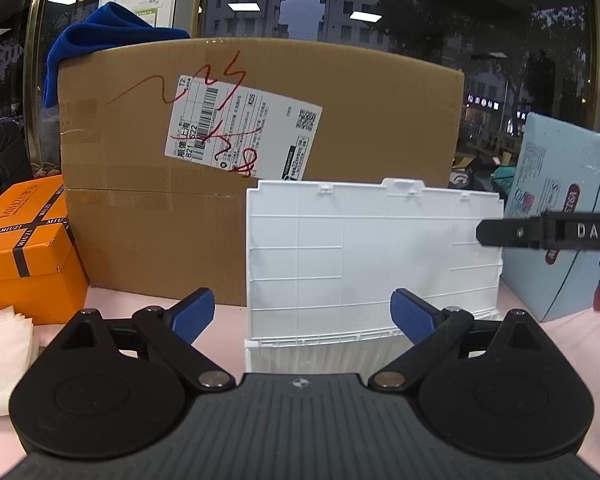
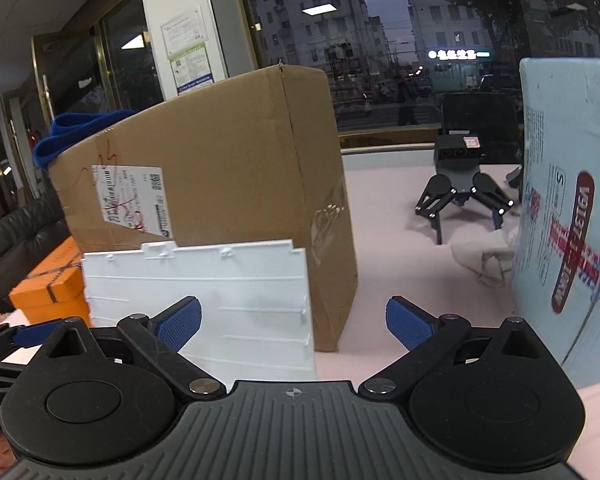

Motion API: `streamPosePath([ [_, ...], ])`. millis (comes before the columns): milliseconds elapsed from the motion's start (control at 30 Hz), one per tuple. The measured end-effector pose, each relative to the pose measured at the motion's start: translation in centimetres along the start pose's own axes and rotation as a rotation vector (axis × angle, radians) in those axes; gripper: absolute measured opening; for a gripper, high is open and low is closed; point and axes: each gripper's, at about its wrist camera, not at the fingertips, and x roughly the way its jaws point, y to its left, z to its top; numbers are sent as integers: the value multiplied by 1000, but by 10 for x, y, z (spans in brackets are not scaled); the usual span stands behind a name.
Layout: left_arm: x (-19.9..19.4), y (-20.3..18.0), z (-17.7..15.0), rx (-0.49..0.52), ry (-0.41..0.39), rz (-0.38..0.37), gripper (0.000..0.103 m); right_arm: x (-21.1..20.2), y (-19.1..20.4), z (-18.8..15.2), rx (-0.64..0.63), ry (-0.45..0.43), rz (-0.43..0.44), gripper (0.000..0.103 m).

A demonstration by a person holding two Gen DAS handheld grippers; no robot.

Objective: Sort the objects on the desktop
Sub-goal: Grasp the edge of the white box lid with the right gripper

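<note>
My left gripper stands wide with nothing between its blue pads, and my right gripper is spread just as wide and empty too. Straight ahead of both stands the white plastic panel, upright on the pale pink tabletop, its ribbed face toward me and its back close against the big cardboard box, which blocks everything behind it. A blue cloth is draped over the box's top left corner. To the left sits an orange gift box just beside the carton, with a heap of white tissue in front of it. On the right a light blue carton stands tall, walling in that side. Past the gap between the two cartons, another gripper device rests on the table next to a crumpled white cloth.
</note>
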Motion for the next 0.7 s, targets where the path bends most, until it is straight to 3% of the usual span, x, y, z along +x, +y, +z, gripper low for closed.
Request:
streamPosePath([
  [300,6,11,5,-23,42,-10,91,22,-16,15,-11,41,42,100],
  [500,3,14,10,-33,38,-19,90,33,-22,15,12,73,141,99],
  [700,5,24,14,-88,51,-60,87,37,-20,15,20,102,190,87],
])
